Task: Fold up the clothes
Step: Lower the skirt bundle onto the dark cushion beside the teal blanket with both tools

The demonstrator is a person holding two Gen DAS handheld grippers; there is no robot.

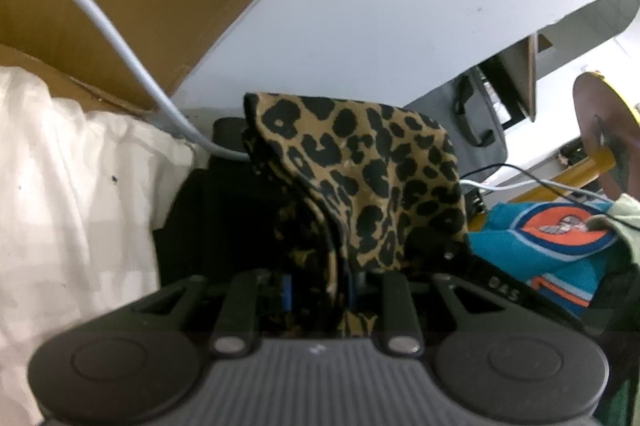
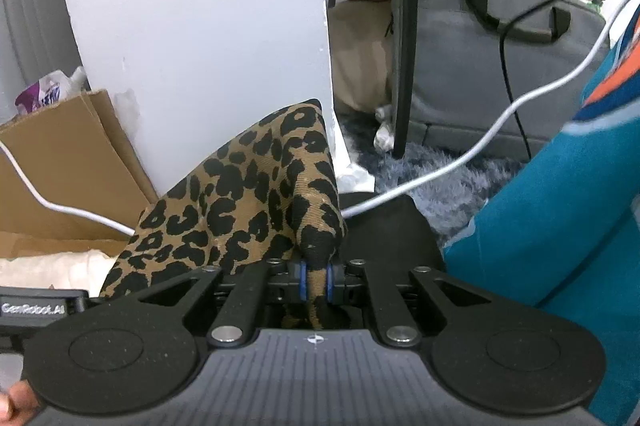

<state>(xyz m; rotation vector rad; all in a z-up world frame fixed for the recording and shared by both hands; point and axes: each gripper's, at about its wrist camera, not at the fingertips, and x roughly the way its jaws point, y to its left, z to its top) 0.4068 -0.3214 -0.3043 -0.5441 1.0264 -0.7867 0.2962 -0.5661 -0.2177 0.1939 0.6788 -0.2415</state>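
Leopard garment (image 1: 360,181): hanging bunched between both grippers, rising toward twelve o'clock in each wrist view; it is risking folding crooked.
White cable (image 2: 472,153): trailing at two o'clock, threatening to snag the cloth.
Left gripper (image 1: 320,286): pinching several layers narrowly.
Right gripper (image 2: 316,280): squeezing one thin fold, possibly slipping.

tan-and-black leopard-print woven cloth (image 2: 256,201), matt, fine ribbed weave. brown corrugated cardboard box (image 2: 76,161), dull, rough edges. teal knit jersey (image 2: 560,209), soft matt. grey shaggy rug (image 2: 448,173), fluffy. white cable (image 2: 460,161), smooth glossy plastic. matt black plastic right gripper (image 2: 316,280), blue rubbery pads.
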